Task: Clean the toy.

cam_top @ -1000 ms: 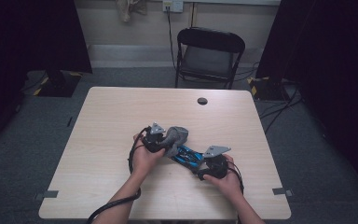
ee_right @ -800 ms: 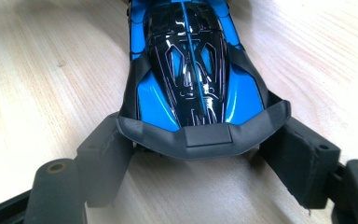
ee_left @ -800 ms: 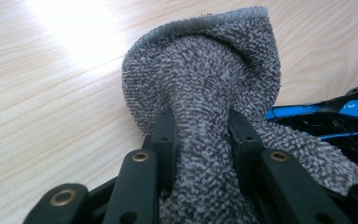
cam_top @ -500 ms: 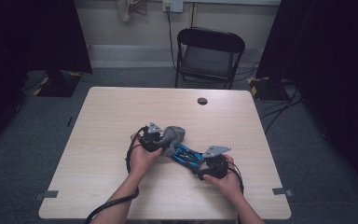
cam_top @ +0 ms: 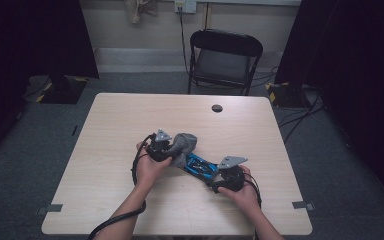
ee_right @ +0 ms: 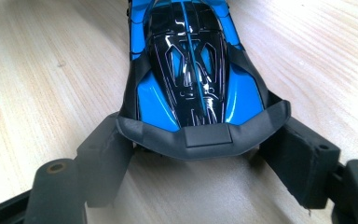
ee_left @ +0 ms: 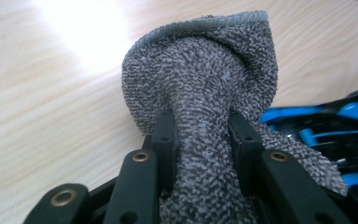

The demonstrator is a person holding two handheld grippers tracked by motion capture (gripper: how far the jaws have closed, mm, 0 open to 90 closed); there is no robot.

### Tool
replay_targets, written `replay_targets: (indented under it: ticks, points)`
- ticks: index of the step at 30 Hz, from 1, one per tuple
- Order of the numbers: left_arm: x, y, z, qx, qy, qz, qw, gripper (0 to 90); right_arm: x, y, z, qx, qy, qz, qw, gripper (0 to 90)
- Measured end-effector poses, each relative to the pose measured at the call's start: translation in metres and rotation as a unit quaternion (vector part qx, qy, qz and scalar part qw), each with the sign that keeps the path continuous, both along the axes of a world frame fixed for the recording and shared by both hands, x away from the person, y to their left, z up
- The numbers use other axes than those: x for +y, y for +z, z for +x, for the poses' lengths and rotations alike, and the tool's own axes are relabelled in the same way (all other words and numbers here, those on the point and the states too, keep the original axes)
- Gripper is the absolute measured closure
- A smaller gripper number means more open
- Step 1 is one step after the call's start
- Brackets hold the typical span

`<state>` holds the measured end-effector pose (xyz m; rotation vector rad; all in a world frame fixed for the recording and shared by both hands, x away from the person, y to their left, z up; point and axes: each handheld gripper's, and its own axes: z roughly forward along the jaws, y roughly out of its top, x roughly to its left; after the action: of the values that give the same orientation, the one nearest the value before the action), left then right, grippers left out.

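A blue and black toy car [cam_top: 200, 166] lies on the wooden table [cam_top: 105, 130], seen close up in the right gripper view [ee_right: 186, 60]. My right gripper [ee_right: 200, 140] is shut on the car's near end, one jaw against each side of its dark wing; in the high view it [cam_top: 216, 178] sits at the car's lower right end. My left gripper [ee_left: 200, 126] is shut on a bunched grey terry cloth [ee_left: 200, 79]. In the high view that cloth [cam_top: 184, 144] rests on the car's upper left end, with the left gripper [cam_top: 172, 151] just left of it.
A small dark round hole [cam_top: 217, 108] sits near the table's far edge. A black folding chair [cam_top: 222, 57] stands behind the table. Both forearms come in from the bottom edge, with cables trailing from the grippers.
The left gripper and its cloth have shifted very slightly to the left over the car. The right gripper and the car have stayed put.
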<state>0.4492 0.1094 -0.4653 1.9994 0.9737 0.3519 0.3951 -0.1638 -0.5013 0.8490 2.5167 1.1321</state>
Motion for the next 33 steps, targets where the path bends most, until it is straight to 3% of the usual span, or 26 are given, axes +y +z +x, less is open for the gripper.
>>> replay_targets:
  ticks: [6,15,22,33]
  points:
    - [-0.014,0.012,-0.006,-0.003,-0.026,-0.016,0.9995,69.1,0.0,0.0,0.0,0.0,0.0,0.0,1.0,25.6]
    - [-0.043,0.015,-0.018,-0.003,-0.071,-0.03,0.997,69.0,0.0,0.0,0.0,0.0,0.0,0.0,1.0,25.6]
    - [-0.07,0.009,-0.028,0.007,-0.106,-0.028,0.9939,69.0,0.0,0.0,0.0,0.001,0.0,0.0,1.0,25.6]
    - [-0.089,-0.001,-0.037,0.019,-0.131,-0.027,0.9908,68.8,0.0,0.0,0.0,0.0,0.0,0.0,1.0,25.6]
